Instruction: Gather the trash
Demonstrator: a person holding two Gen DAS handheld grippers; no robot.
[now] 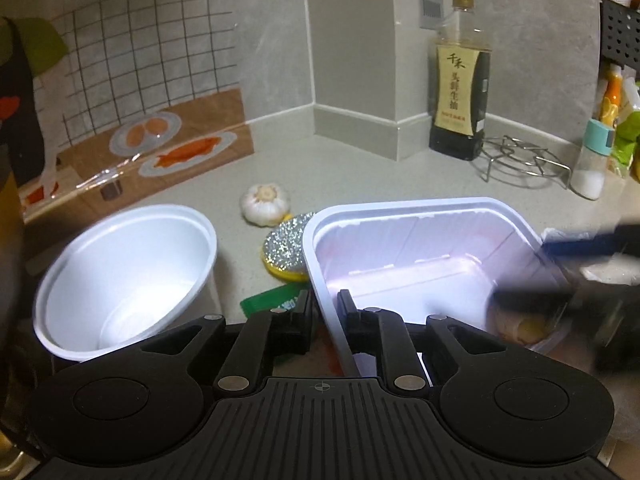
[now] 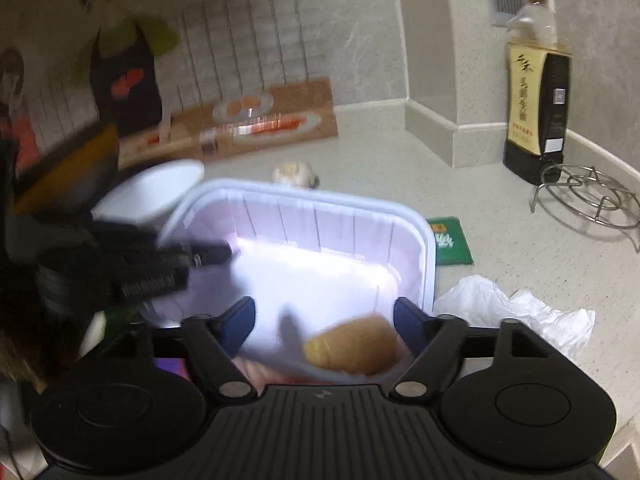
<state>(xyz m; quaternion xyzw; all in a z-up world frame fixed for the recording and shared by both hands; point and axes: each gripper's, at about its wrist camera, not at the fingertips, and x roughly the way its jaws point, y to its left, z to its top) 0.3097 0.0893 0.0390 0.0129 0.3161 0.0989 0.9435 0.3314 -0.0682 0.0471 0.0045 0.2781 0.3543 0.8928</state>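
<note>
Clamped on the near wall of the white rectangular plastic tray (image 1: 404, 256), your left gripper (image 1: 325, 312) tilts and steadies it as a collecting bin, while your right gripper (image 2: 324, 316) hangs with its fingers spread wide over the tray's corner, pressing on nothing, a tan bread-like scrap (image 2: 352, 346) lying in the tray just below them. Trash left on the speckled counter (image 1: 340, 168), by my reckoning: the white round foam bowl (image 1: 124, 280) beside the tray, the green flat packet (image 2: 450, 242) and the crumpled white plastic wrap (image 2: 516, 312). Keep clear of the garlic bulb (image 1: 265, 203), glittery sponge (image 1: 286, 250), soy sauce bottle (image 1: 460, 80) and wire trivet (image 1: 520, 162) behind.
</note>
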